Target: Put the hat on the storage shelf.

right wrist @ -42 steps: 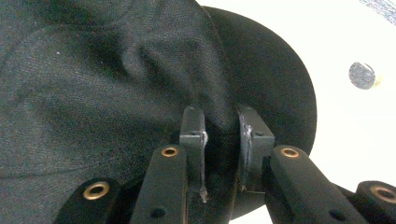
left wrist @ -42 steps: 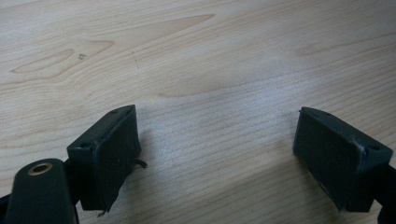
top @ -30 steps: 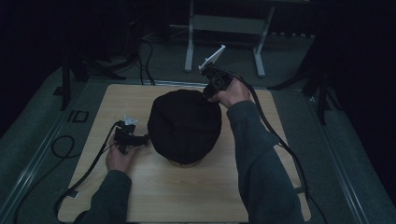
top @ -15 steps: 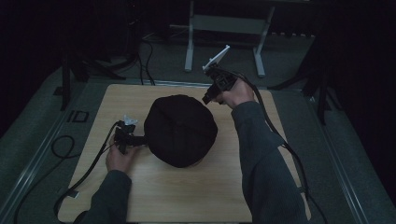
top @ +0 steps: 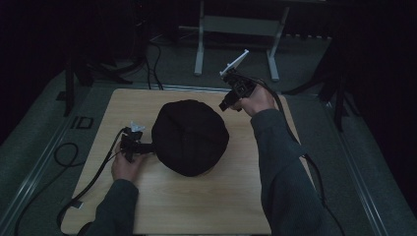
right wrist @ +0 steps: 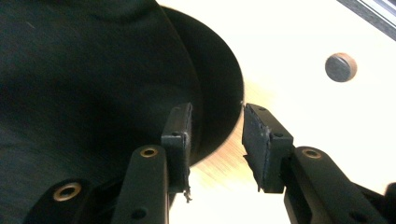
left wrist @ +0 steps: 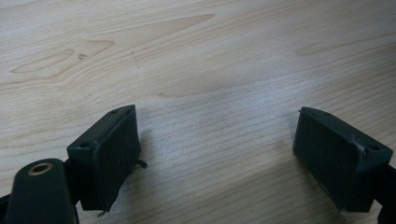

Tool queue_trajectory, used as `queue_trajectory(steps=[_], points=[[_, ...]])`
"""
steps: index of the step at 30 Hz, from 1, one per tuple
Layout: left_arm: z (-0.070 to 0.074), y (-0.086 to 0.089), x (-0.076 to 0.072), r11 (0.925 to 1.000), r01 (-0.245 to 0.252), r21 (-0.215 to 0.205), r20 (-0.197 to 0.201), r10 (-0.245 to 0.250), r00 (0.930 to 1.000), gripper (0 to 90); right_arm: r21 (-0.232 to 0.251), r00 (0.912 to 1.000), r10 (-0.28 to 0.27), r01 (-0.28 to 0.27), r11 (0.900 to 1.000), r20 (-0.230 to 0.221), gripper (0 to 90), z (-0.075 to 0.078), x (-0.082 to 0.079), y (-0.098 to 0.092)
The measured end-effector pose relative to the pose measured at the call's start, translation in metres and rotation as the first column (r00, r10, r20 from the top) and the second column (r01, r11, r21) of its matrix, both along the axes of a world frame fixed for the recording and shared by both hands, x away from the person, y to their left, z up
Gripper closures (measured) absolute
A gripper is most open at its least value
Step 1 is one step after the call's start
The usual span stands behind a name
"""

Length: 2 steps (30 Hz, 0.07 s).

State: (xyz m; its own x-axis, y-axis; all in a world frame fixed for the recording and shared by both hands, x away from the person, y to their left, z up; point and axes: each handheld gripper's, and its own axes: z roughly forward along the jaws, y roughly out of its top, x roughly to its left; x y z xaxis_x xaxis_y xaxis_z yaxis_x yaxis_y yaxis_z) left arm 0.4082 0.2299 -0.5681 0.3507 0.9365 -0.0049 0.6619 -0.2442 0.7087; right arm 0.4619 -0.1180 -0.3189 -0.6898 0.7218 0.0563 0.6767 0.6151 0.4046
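beside the black hat (top: pixel 190 136), both grippers (top: pixel 227 103) gape, holding nothing.

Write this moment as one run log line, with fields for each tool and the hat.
left tool: open, over bare table | right tool: open, at hat rim | black hat: on table, not gripped

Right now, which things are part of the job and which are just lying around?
Part of the job:
black hat
left tongs, open beside it
right tongs, open at its brim

Just lying around:
metal stand on the floor
dark round spot on the table
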Motion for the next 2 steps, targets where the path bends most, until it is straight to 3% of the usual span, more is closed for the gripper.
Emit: queue_trajectory(steps=[2], points=[[0.0000, 0.0000, 0.0000, 1.0000, 0.000, -0.001, 0.000, 0.000, 1.0000, 14.0, 0.010, 1.0000, 0.002, -0.002, 1.000, -0.004, 62.8, -0.0028, -0.0003, -0.0044]])
